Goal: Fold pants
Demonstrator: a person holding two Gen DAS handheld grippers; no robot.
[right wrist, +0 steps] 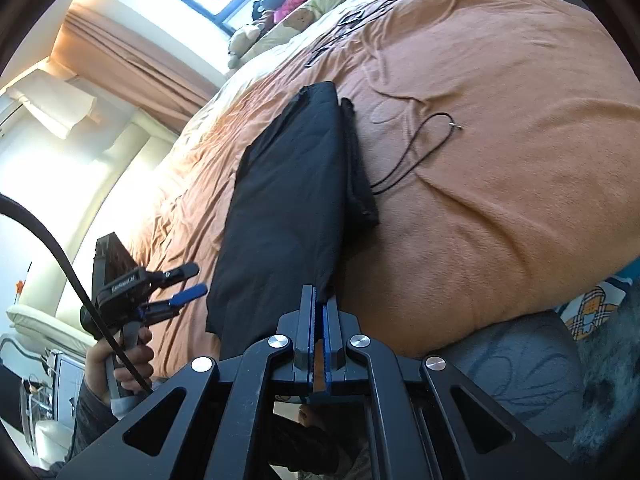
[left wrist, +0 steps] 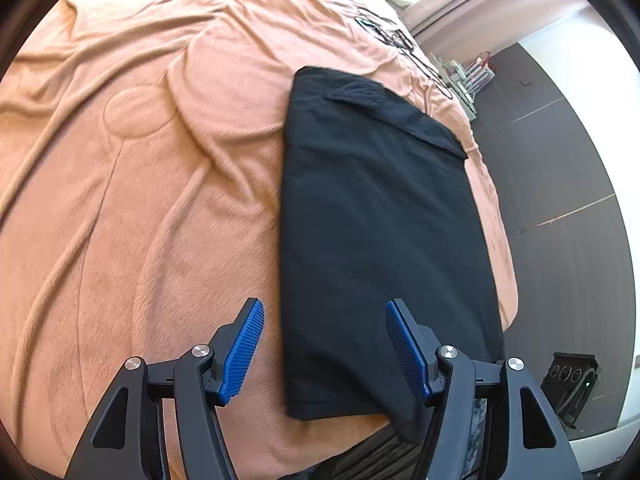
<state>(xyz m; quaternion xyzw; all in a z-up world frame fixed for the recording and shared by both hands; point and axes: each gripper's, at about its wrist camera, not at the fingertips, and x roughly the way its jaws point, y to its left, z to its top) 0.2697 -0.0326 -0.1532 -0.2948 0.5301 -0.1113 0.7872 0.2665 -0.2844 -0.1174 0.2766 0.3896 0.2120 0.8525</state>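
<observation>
The black pants [left wrist: 380,220] lie folded lengthwise into a long strip on the orange blanket [left wrist: 140,200], near the bed's edge. My left gripper [left wrist: 324,312] is open, just above the near end of the strip, its blue pads on either side of the pants' left edge. In the right wrist view the pants [right wrist: 288,200] run away from me, with a narrower layer sticking out on the right side. My right gripper [right wrist: 321,300] is shut on the near corner of the pants. The left gripper [right wrist: 190,282] shows there at the left, open, held by a hand.
A thin black cord [right wrist: 420,148] lies on the blanket right of the pants. Soft toys and pillows [right wrist: 288,20] sit at the head of the bed. Dark floor [left wrist: 560,160] runs beside the bed, with a black device [left wrist: 572,384] on it. A grey rug [right wrist: 520,368] lies below.
</observation>
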